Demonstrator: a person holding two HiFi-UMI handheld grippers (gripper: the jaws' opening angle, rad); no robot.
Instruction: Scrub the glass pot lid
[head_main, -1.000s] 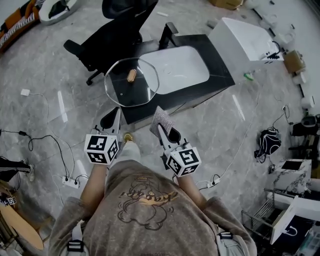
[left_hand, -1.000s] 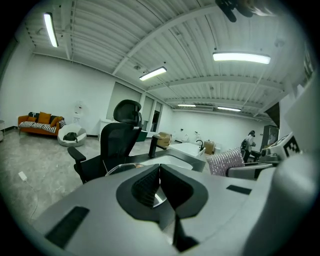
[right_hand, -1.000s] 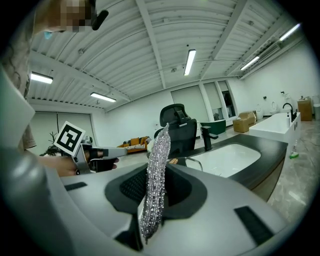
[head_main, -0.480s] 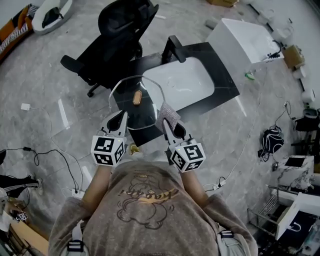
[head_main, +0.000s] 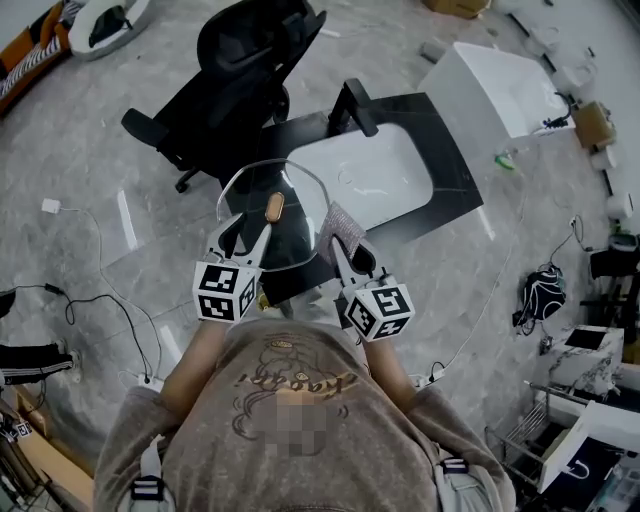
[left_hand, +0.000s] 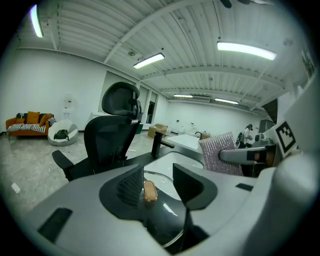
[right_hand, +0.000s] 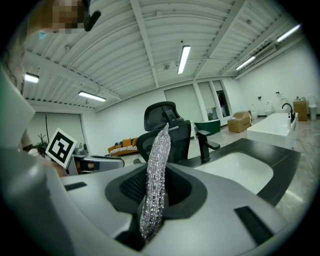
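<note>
The glass pot lid (head_main: 290, 205), round with a golden knob (head_main: 274, 207), lies over the near left corner of the black counter (head_main: 455, 190). My left gripper (head_main: 246, 232) has just been opening its jaws. In the left gripper view they stand apart, with the lid's near rim (left_hand: 167, 212) and the knob (left_hand: 149, 191) low between them and no pad pressing on the glass. My right gripper (head_main: 343, 252) is to the right of the lid, shut on a glittery silver scrub pad (right_hand: 156, 170) that stands upright between the jaws. The same scrub pad (head_main: 340, 225) touches the lid's right edge in the head view.
A white sink basin (head_main: 375, 170) sits in the counter, with a black faucet (head_main: 355, 105) behind it. A black office chair (head_main: 240, 60) stands at the counter's far left. A white tub (head_main: 500, 85) lies beyond on the right. Cables (head_main: 90, 290) run over the grey floor.
Both grippers have moved forward toward the counter, carrying the lid and the scrub pad with them. The lid now overlaps the counter's near corner. The left jaws have spread apart.
</note>
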